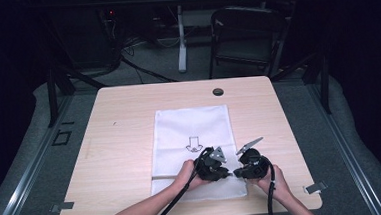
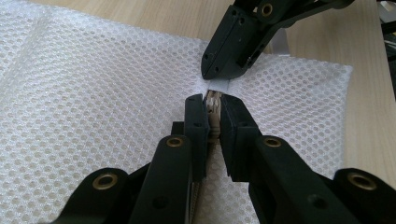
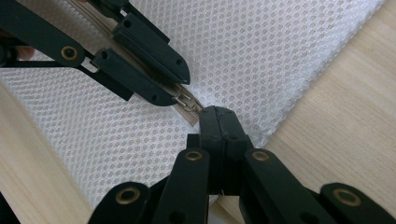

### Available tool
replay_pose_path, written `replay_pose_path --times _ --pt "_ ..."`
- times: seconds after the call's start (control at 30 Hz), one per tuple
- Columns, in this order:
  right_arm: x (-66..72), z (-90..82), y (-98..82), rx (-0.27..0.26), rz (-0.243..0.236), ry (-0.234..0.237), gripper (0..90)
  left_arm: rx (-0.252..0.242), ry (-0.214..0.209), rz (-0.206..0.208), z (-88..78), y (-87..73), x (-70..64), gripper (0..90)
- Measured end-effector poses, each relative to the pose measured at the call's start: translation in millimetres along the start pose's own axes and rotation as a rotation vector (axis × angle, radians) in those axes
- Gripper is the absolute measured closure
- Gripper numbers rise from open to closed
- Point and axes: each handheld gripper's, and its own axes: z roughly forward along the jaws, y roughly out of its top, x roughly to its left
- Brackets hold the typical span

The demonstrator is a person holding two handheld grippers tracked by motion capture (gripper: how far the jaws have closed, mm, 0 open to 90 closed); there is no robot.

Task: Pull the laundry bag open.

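The person's forearms come in low over the near edge of the wooden table (image 1: 119,122), where a white mesh bag (image 1: 192,132) lies flat at the middle. The left gripper (image 2: 212,109) is clamped on the bag's zipper (image 3: 187,106) near its closer edge; the right gripper (image 3: 219,119), jaws pressed together, pinches the mesh just beside it.

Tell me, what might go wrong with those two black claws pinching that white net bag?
Judging from this moment:
1. The left gripper pinches the zipper of the mesh bag. A hard pull could snag its teeth or tear the thin netting.
2. The right gripper grips only the fabric at the zipper's end. It could slip off, so the bag would slide across the table.
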Motion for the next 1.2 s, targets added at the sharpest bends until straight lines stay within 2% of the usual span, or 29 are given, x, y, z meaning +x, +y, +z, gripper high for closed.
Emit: replay_pose_path --times 0.07,0.17,0.2,0.73,0.8,0.9,0.93,0.97,1.0,1.07,1.1,1.2 --pt "0.1 0.0 0.1 0.001 -0.002 0.008 90.0 -0.012 -0.016 -0.005 -0.4 -1.0 0.3 81.8" --pt "0.2 -0.1 0.1 0.002 -0.003 0.006 90.0 0.002 -0.003 0.000 -2.1 -1.4 0.3 81.8" --pt "0.2 0.0 0.1 0.003 -0.002 0.005 90.0 -0.015 -0.016 -0.006 -1.9 -2.6 0.7 81.8" --pt "0.2 -0.9 0.0 0.012 -0.012 -0.003 90.0 -0.001 -0.011 0.006 -10.3 -6.9 2.9 81.8" --pt "0.3 -0.8 -0.1 0.009 -0.010 0.001 90.0 -0.001 -0.020 0.004 -11.9 -8.0 3.6 81.8" --pt "-0.3 -1.2 -0.1 0.016 -0.017 -0.007 90.0 0.015 -0.001 0.006 -14.5 -8.7 3.4 81.8" --pt "-0.3 -1.2 -0.2 0.016 -0.016 -0.006 90.0 0.003 -0.017 0.004 -14.6 -9.7 4.1 81.8" --pt "-0.4 -1.2 -0.2 0.016 -0.017 -0.006 90.0 0.013 -0.011 0.005 -15.9 -10.0 4.0 81.8" --pt "-0.5 -1.2 -0.3 0.015 -0.016 -0.005 90.0 0.002 -0.020 0.003 -15.6 -10.9 4.7 81.8" --pt "-0.5 -1.3 -0.3 0.016 -0.015 -0.005 90.0 0.020 -0.004 0.004 -17.8 -11.2 4.5 81.8" --pt "-0.4 -1.4 -0.3 0.018 -0.012 -0.006 90.0 0.003 -0.016 0.002 -17.4 -12.3 4.7 81.8" --pt "-1.0 -1.5 -0.4 0.020 -0.016 -0.008 90.0 0.008 -0.016 0.002 -19.1 -13.5 5.0 81.8"
